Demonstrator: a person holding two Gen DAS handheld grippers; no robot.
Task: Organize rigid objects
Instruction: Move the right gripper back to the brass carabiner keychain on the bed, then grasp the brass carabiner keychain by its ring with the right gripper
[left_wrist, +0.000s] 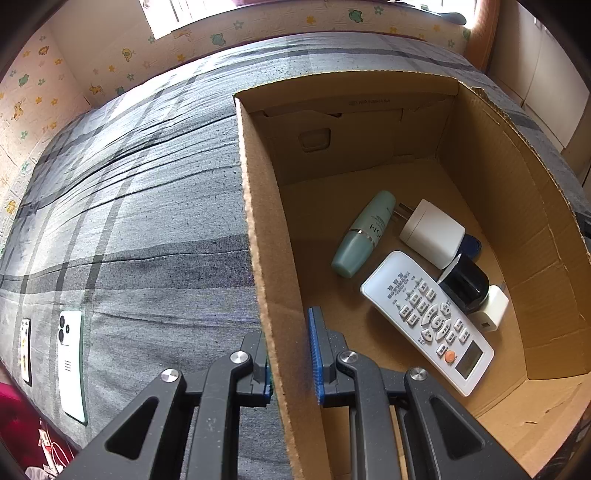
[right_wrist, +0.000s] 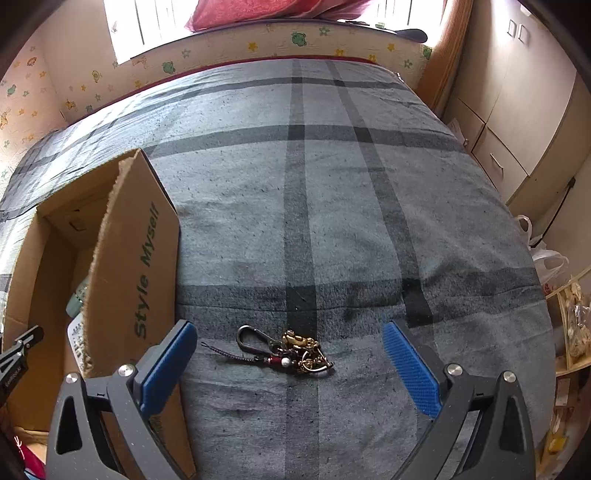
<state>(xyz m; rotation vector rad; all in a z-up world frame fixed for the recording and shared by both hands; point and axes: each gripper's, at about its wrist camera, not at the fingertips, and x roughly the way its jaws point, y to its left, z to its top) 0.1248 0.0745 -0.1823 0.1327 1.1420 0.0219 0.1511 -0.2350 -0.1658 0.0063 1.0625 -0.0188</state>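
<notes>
A cardboard box stands on the grey plaid bed; it also shows in the right wrist view. Inside lie a white remote, a green bottle, a white plug adapter, a black jar and a small white charger. My left gripper straddles the box's left wall, jaws narrowly apart around it. A keychain with a carabiner and gold charms lies on the bed between the wide-open fingers of my right gripper.
A white phone and a thin remote-like item lie on the bed at the left. A wardrobe and shelves with bags stand to the right of the bed. Patterned wall padding runs behind.
</notes>
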